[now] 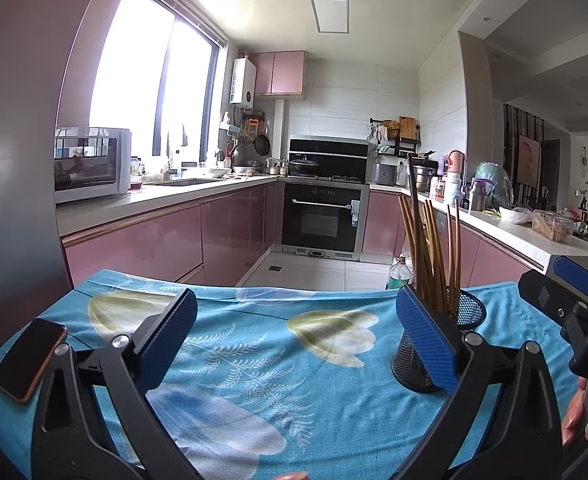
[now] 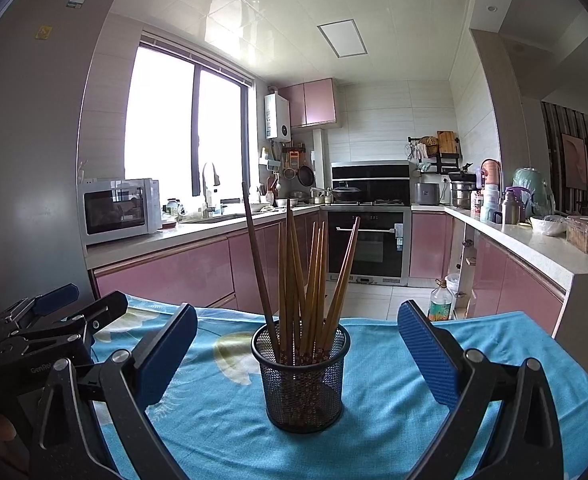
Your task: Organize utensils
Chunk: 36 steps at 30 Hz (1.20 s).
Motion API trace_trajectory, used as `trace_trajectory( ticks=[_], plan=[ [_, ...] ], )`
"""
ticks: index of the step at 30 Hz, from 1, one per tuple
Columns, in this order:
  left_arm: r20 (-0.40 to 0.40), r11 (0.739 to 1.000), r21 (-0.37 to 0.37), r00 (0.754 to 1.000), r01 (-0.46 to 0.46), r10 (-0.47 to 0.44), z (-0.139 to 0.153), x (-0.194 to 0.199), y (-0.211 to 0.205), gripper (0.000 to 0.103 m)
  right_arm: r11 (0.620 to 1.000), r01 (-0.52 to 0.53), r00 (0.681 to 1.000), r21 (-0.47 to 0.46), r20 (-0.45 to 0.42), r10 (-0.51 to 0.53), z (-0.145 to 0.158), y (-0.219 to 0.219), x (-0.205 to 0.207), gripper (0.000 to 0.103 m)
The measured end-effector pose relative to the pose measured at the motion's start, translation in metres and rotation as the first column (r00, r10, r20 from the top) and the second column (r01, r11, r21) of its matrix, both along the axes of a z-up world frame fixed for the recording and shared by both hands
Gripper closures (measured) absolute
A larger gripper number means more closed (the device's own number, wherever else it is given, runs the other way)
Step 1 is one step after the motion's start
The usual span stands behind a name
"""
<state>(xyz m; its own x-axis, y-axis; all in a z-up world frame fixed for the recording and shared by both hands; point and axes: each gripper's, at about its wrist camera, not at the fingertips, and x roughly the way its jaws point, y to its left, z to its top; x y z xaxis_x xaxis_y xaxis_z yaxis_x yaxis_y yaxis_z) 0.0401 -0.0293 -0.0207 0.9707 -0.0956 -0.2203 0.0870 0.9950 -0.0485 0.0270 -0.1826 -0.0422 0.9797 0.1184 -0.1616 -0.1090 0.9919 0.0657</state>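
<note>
A black mesh holder (image 2: 302,384) stands upright on the blue flowered cloth (image 2: 386,364). Several wooden chopsticks (image 2: 312,280) stand in it, fanned out, one darker and longer. My right gripper (image 2: 297,350) is open, its blue pads either side of the holder, not touching it. In the left wrist view the holder (image 1: 410,364) and chopsticks (image 1: 430,260) sit at the right, partly behind the right pad. My left gripper (image 1: 296,334) is open and empty over the cloth (image 1: 262,344). The right gripper's body (image 1: 574,304) shows at the right edge.
A black phone (image 1: 30,358) lies on the cloth at the left. The left gripper's body (image 2: 50,320) shows at the left of the right wrist view. Beyond the table's far edge are pink kitchen cabinets (image 1: 166,240), an oven (image 1: 320,220) and a plastic bottle (image 2: 440,300) on the floor.
</note>
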Motion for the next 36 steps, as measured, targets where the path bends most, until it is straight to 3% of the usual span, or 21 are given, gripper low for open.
trace_trajectory(
  ticks=[36],
  plan=[
    [-0.005, 1.0, 0.0, 1.0, -0.008, 0.008, 0.0002, -0.0014, -0.0012, 0.005, 1.0, 0.018, 1.0, 0.01, 0.005, -0.018, -0.0015, -0.0032, 0.0006, 0.006]
  ],
)
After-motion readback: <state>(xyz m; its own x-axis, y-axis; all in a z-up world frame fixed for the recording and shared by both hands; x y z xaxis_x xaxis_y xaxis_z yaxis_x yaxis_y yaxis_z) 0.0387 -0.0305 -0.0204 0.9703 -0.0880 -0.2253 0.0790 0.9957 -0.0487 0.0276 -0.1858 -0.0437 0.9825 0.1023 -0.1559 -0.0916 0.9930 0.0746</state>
